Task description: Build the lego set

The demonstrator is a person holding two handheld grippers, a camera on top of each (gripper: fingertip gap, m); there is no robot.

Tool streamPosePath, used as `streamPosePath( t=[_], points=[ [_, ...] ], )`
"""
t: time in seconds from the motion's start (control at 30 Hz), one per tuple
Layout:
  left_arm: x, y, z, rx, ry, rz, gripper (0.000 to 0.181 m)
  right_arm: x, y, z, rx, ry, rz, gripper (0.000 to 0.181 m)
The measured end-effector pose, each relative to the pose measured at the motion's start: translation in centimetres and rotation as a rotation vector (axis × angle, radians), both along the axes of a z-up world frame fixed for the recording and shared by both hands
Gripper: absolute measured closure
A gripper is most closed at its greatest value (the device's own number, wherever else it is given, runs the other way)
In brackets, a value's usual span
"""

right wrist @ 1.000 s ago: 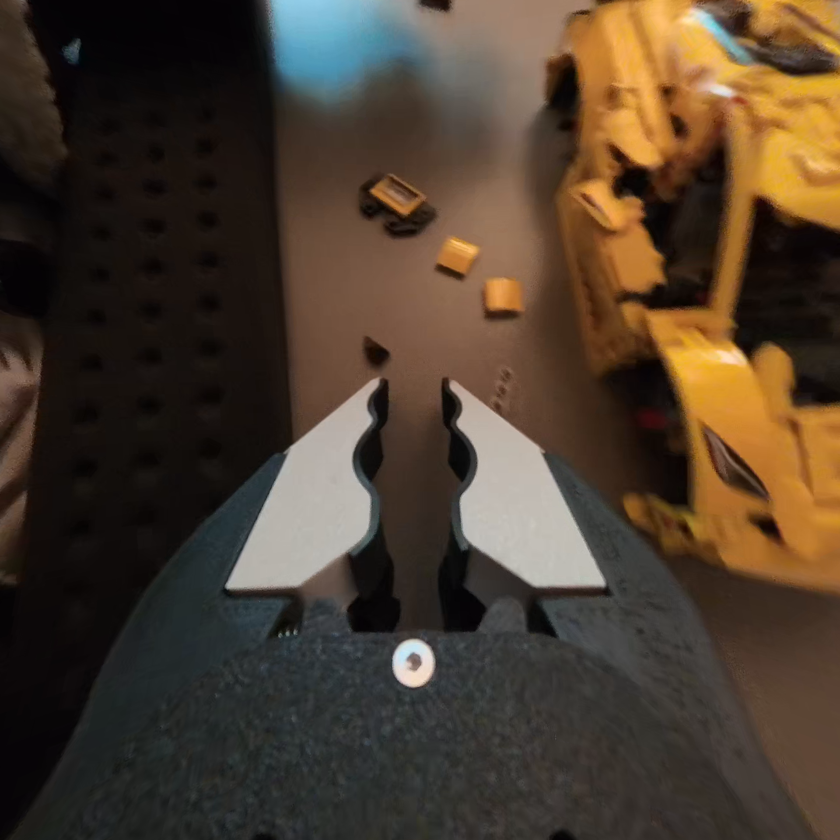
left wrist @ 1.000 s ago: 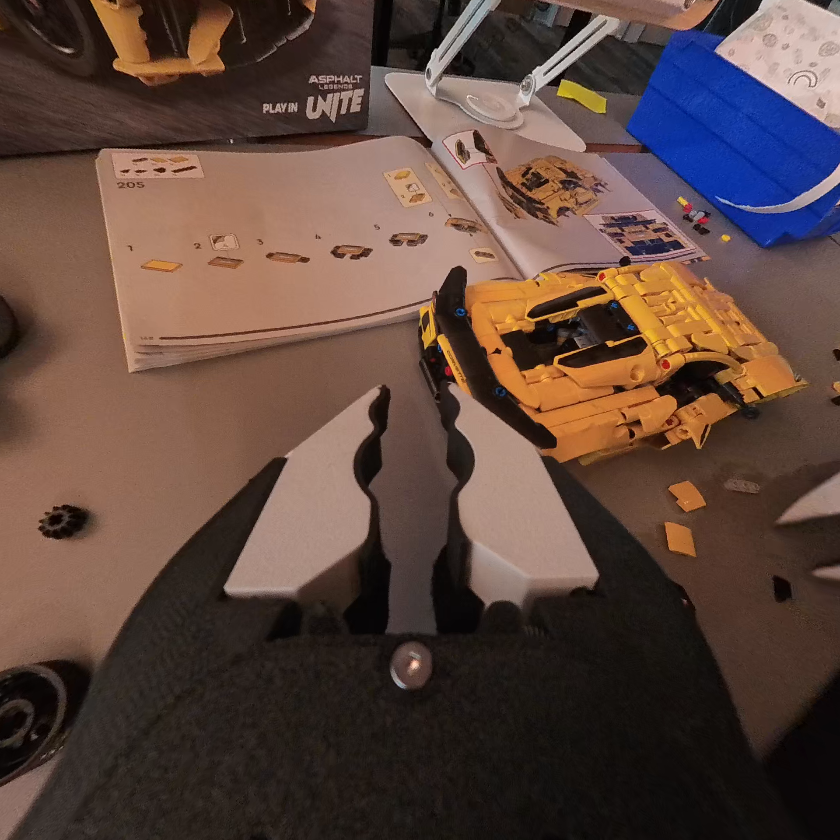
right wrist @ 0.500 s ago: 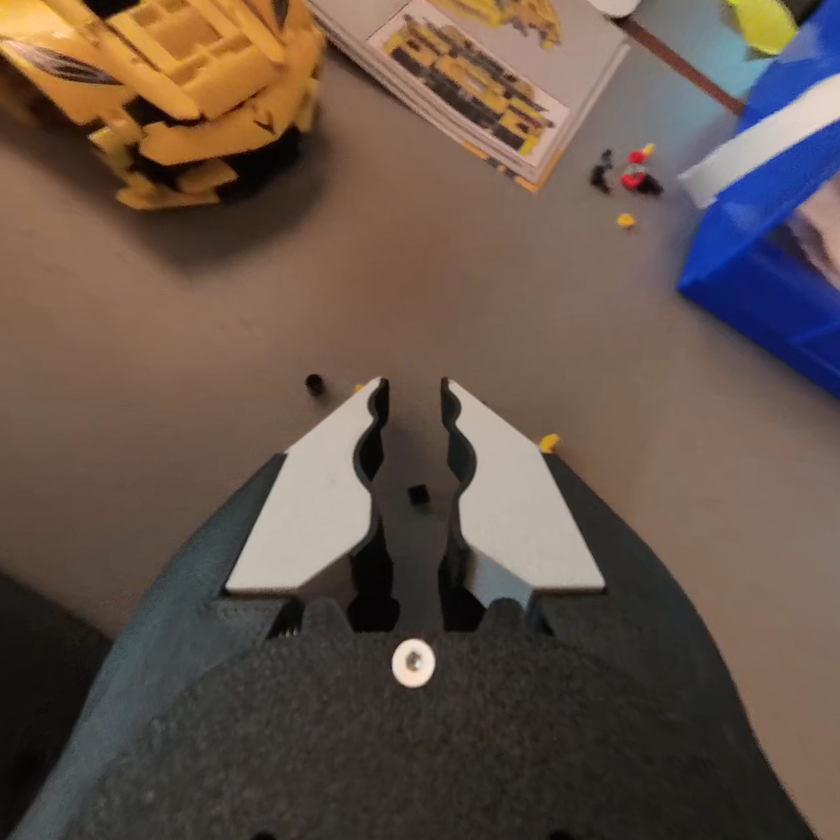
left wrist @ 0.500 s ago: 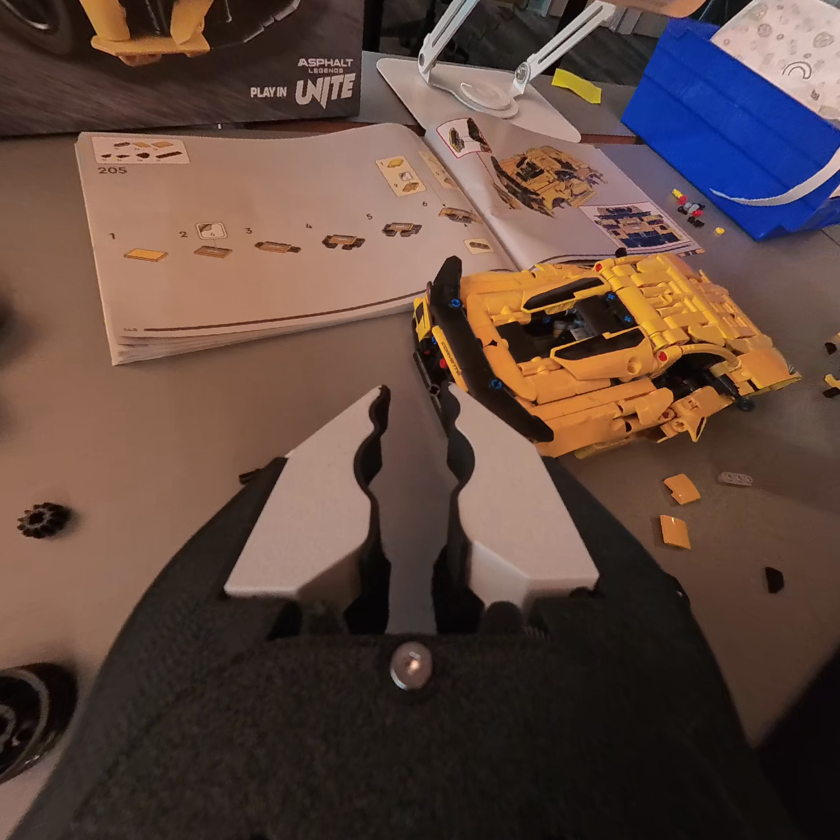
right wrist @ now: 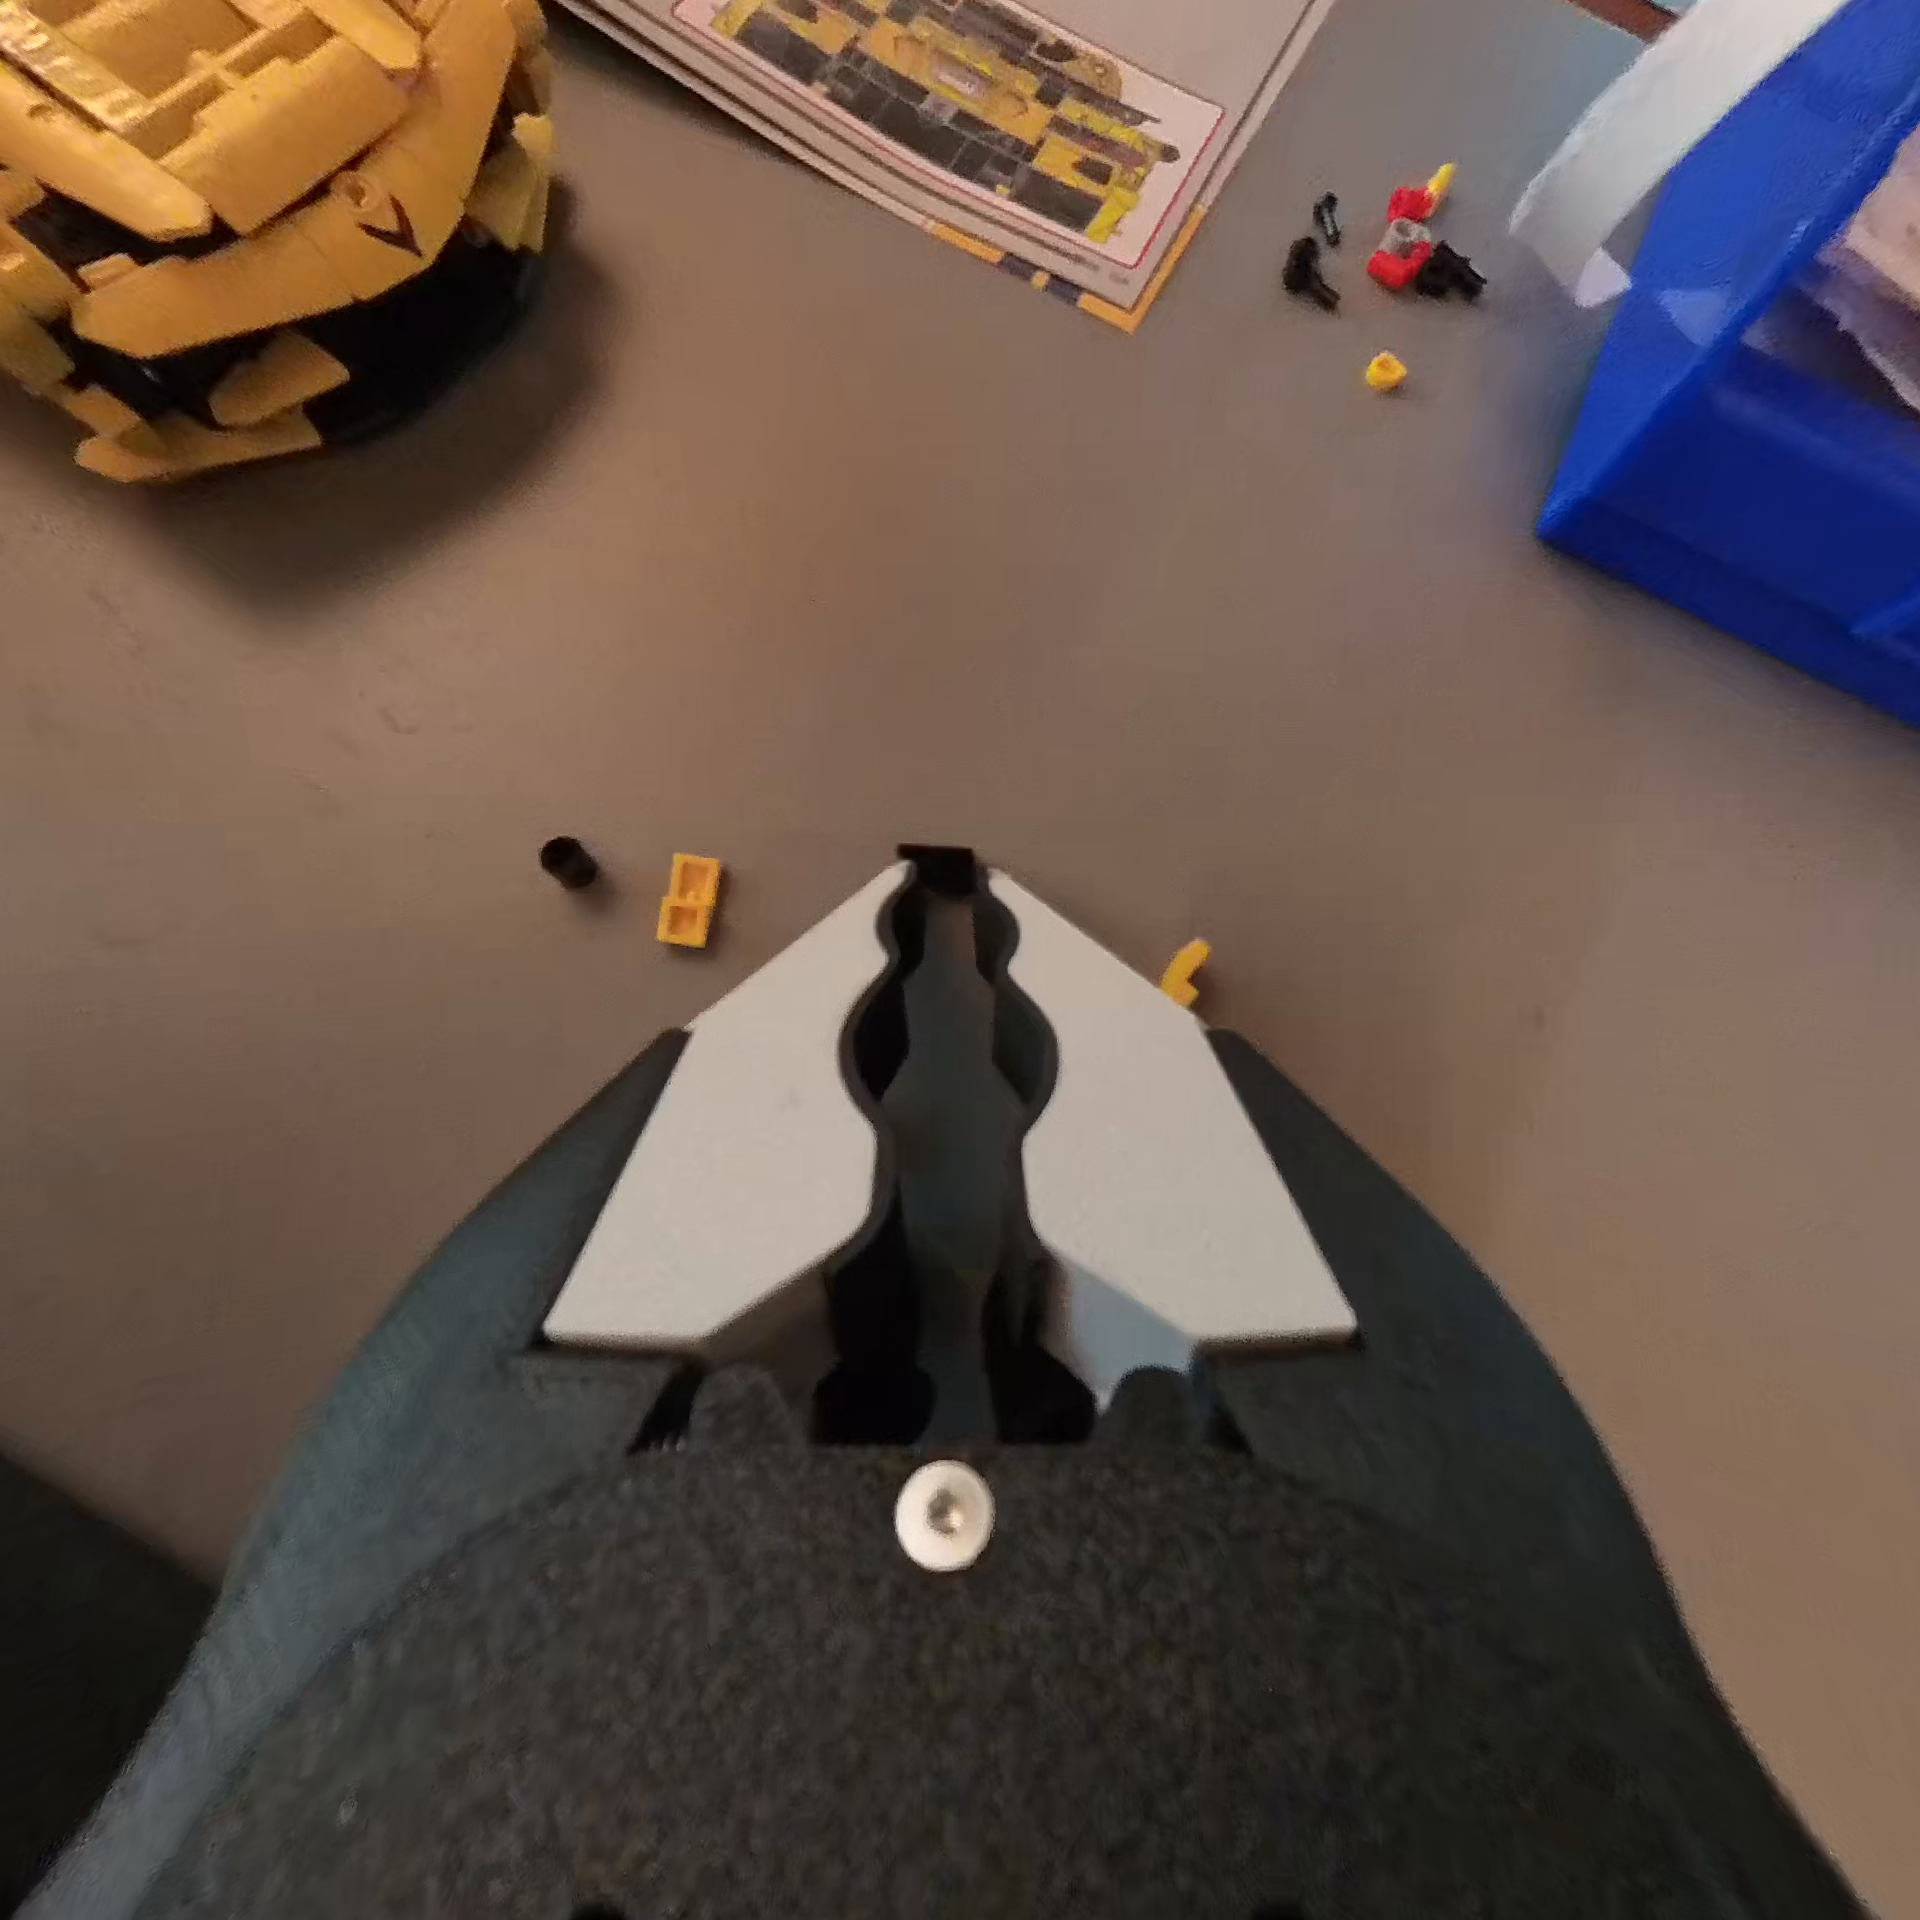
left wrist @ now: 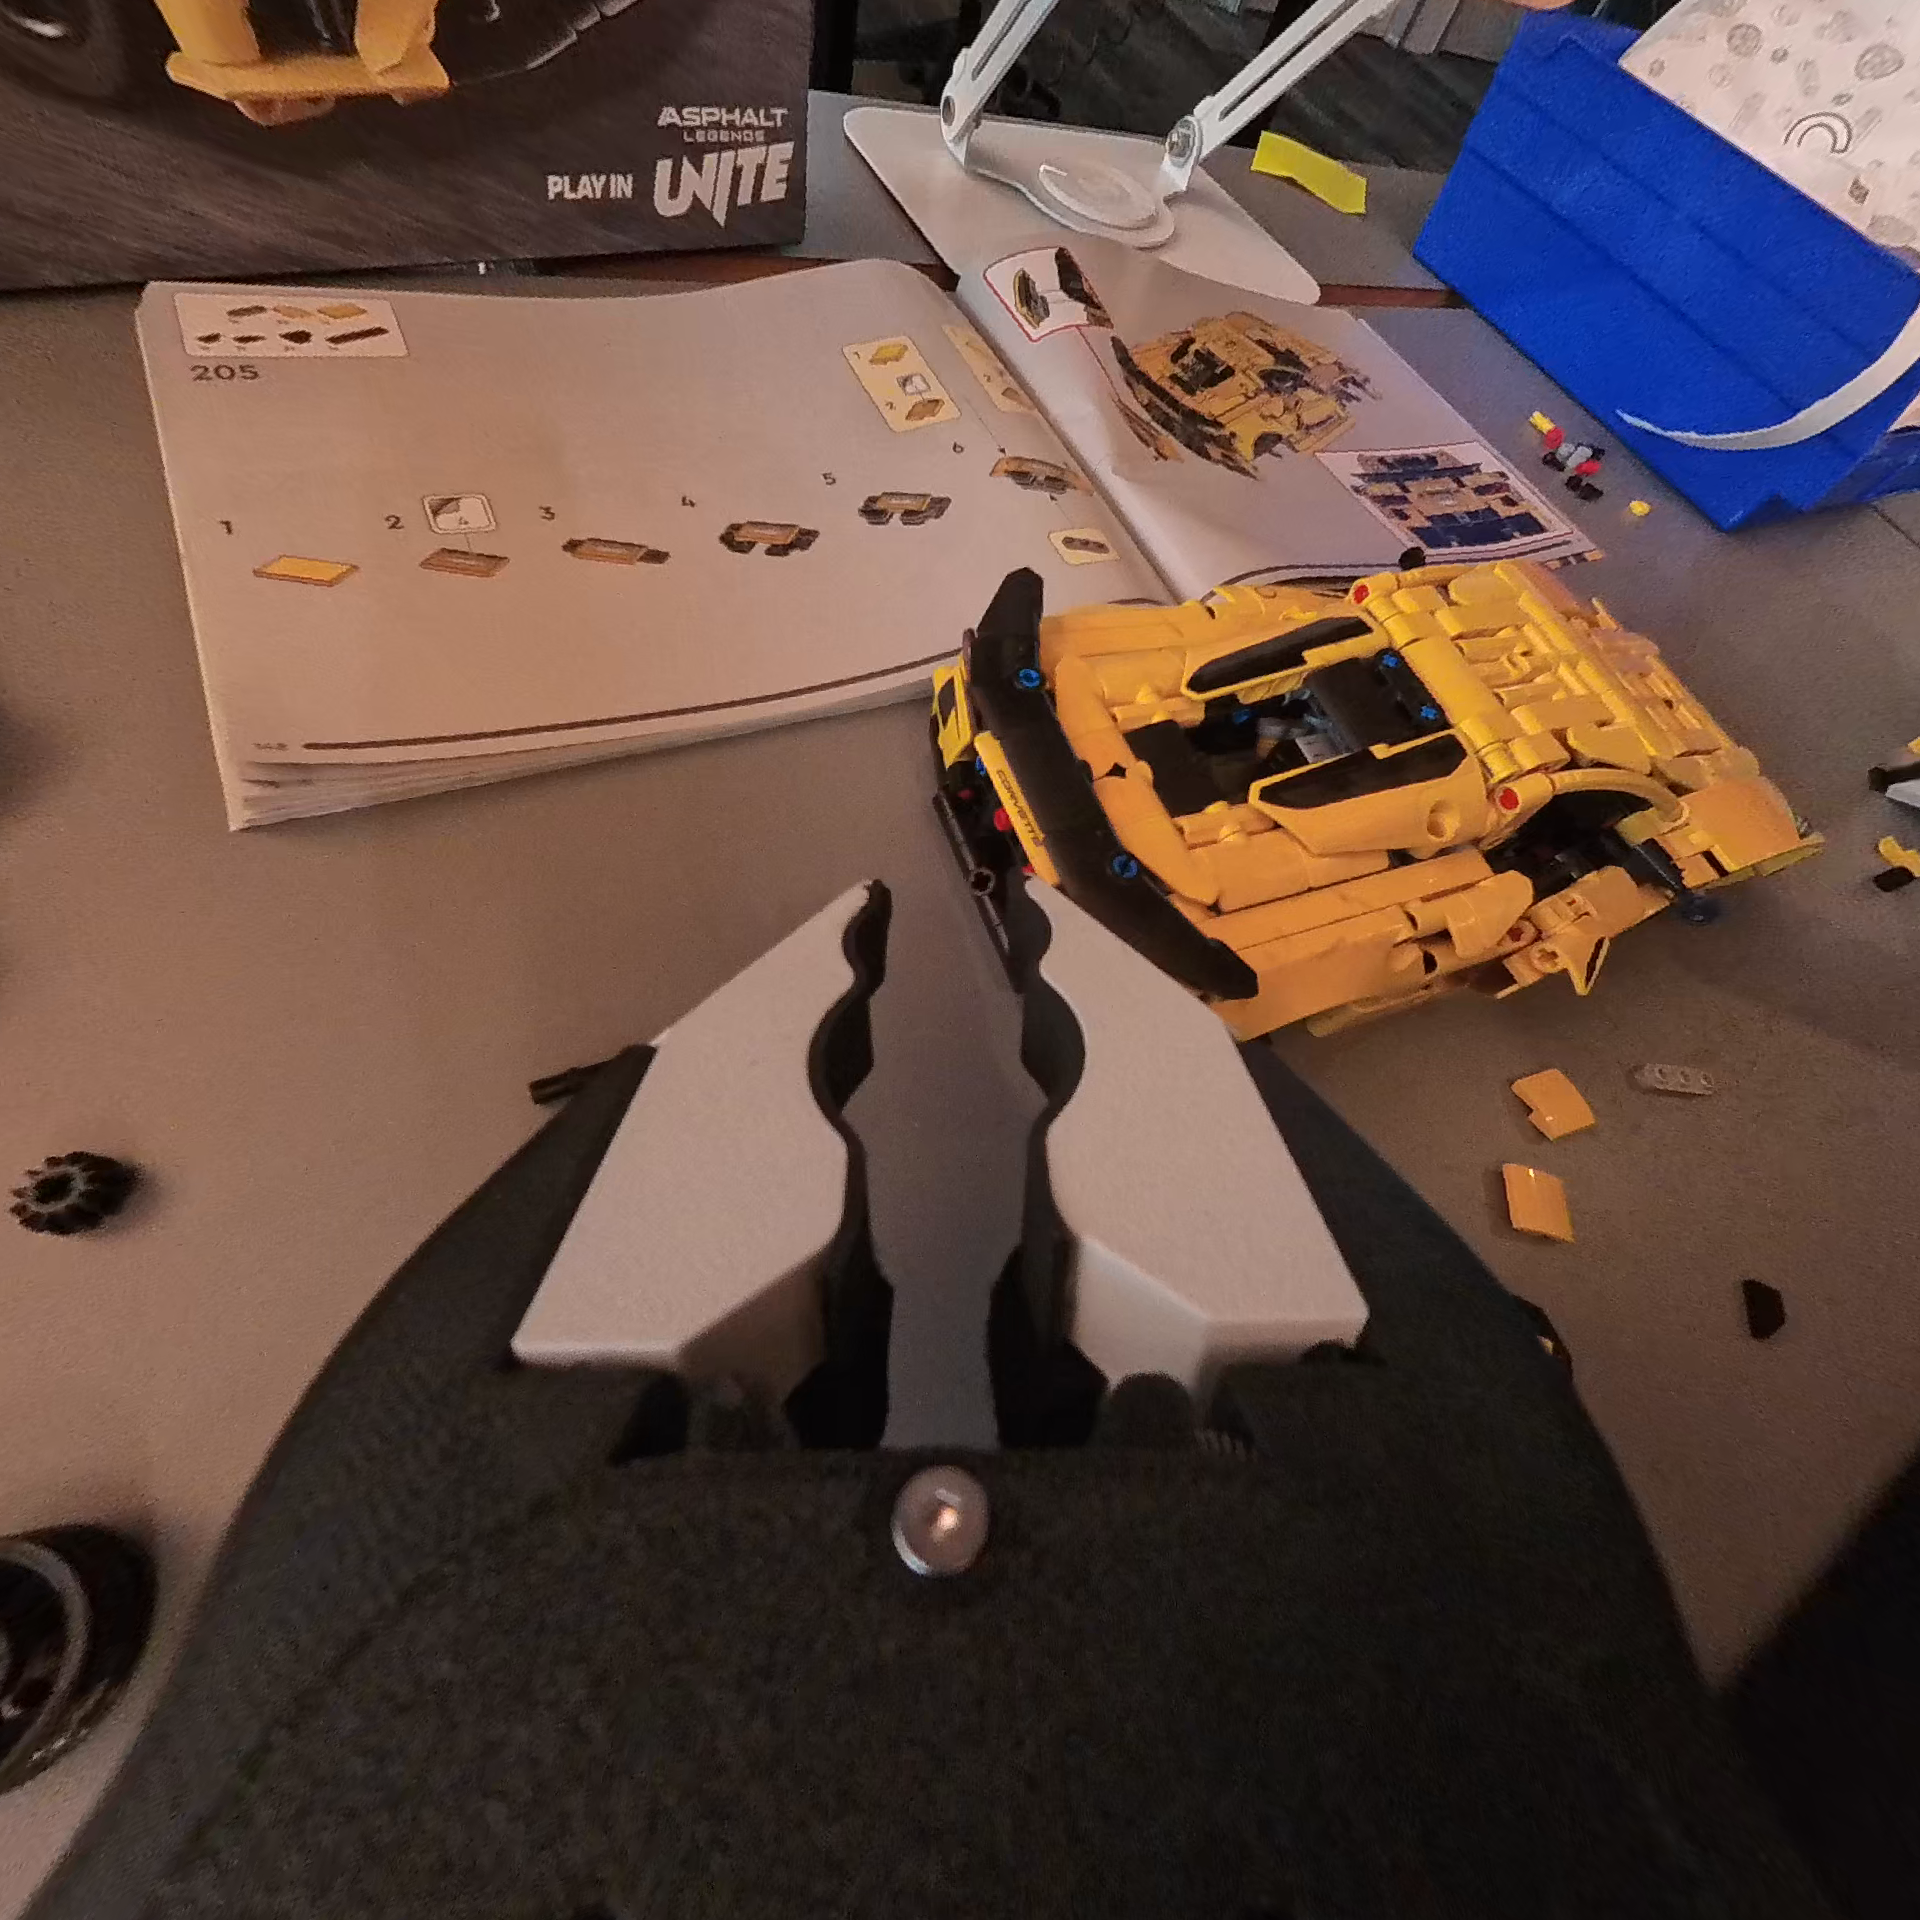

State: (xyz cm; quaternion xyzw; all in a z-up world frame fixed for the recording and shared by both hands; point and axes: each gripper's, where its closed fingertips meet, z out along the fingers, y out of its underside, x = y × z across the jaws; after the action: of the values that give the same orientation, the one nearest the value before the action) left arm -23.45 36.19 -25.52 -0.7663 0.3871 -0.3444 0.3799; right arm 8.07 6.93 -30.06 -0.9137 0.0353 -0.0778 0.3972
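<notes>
One blue bin [right wrist: 1756, 457], paper inside [right wrist: 1881, 301]

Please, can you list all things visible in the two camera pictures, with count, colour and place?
lego car: 1, yellow and black, table centre
instruction booklet: 1, open, behind car
set box: 1, dark, far left
bin: 1, blue, far right
curved tiles: 2, yellow, near car
gear: 1, black, left
yellow plate: 1, beside right gripper
left gripper: open, empty
right gripper: shut on small black piece
</notes>
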Motion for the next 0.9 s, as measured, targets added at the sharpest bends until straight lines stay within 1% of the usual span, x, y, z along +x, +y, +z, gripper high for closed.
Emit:
streamPosePath(
  t=[0.07, 0.13, 0.23, 0.3, 0.4, 0.43, 0.6, 0.7, 0.73, 0.8, 0.9],
  points=[
    [0.0, 0.0, 0.0, 0.0, -0.001, 0.0, 0.159, -0.8, 0.5, 0.4, 0.007, 0.016, 0.035, 0.173],
    [-0.1, 0.0, 0.0, -0.002, -0.002, 0.002, 0.159, -3.0, 1.5, 1.4, 0.035, 0.028, 0.122, 0.173],
    [-0.1, 0.1, 0.0, -0.003, -0.003, 0.004, 0.159, -10.3, 2.9, 3.0, 0.041, 0.089, 0.418, 0.173],
    [0.0, 0.0, -0.1, -0.003, -0.001, 0.002, 0.159, -14.9, 3.3, 3.2, 0.022, 0.102, 0.589, 0.174],
    [0.0, 0.0, -0.1, 0.007, 0.007, 0.0, 0.159, -19.9, 4.4, 2.2, -0.01, 0.139, 0.72, 0.174],
    [0.0, 0.0, -0.1, 0.009, 0.009, -0.001, 0.159, -21.0, 4.8, 1.7, -0.027, 0.138, 0.745, 0.173],
    [0.0, -0.2, -0.1, 0.021, 0.01, -0.007, 0.159, -24.5, 6.7, 0.0, -0.069, 0.123, 0.824, 0.173],
    [-0.1, -0.1, -0.1, 0.023, 0.004, -0.005, 0.159, -25.8, 7.3, -0.1, -0.052, 0.097, 0.849, 0.17],
    [-0.1, -0.1, 0.0, 0.025, 0.002, -0.002, 0.159, -26.4, 7.3, 0.3, -0.033, 0.123, 0.873, 0.164],
    [-0.1, -0.1, 0.0, 0.023, -0.001, -0.001, 0.159, -27.2, 7.7, 2.0, 0.069, 0.216, 0.894, 0.162],
    [0.0, -0.2, -0.1, 0.023, -0.001, -0.008, 0.159, -26.7, 8.3, 3.4, 0.149, 0.296, 0.888, 0.161]
  ],
)
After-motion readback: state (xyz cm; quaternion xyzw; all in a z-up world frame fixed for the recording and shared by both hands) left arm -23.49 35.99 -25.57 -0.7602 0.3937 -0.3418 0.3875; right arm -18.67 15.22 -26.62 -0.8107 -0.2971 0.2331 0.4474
